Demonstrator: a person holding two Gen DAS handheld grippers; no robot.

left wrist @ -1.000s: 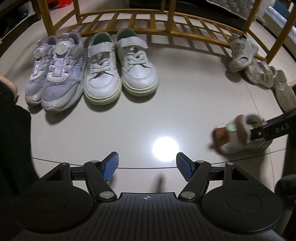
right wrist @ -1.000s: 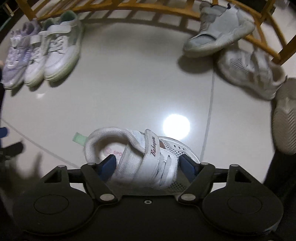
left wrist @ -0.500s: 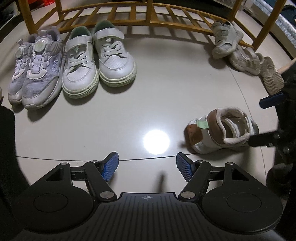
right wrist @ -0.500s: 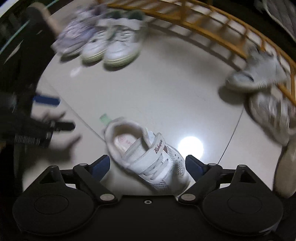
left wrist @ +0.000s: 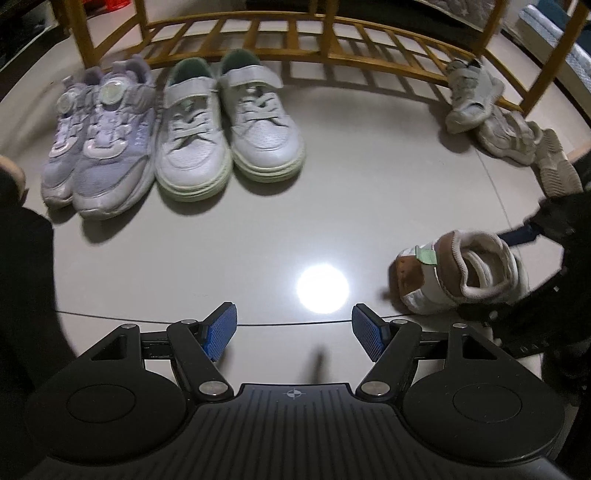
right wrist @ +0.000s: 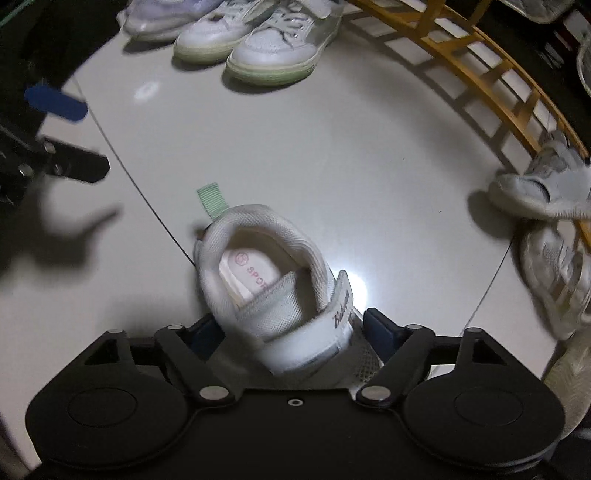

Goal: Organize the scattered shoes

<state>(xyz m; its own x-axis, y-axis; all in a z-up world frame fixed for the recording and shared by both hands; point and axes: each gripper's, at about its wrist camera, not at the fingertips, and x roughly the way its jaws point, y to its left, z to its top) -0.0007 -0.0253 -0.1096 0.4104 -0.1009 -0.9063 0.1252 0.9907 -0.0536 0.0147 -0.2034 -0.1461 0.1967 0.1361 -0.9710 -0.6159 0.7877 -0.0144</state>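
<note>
Glossy pale tile floor (left wrist: 332,192), lamp glare (left wrist: 323,283) at centre.
Right gripper (right wrist: 291,332) clamps small white shoe (right wrist: 273,284); left gripper (left wrist: 293,332) wide, holding nothing; wooden rack (left wrist: 295,33) along frame top.

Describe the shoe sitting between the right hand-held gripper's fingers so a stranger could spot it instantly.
Start at the yellow wooden slatted rack along the back of the pale tiled floor, then come forward to the lone small white mesh strap shoe between the fingers of the right hand-held gripper. Unlike the paired lilac and white sneakers, it has a mint-green heel loop and pink insole print.
</note>
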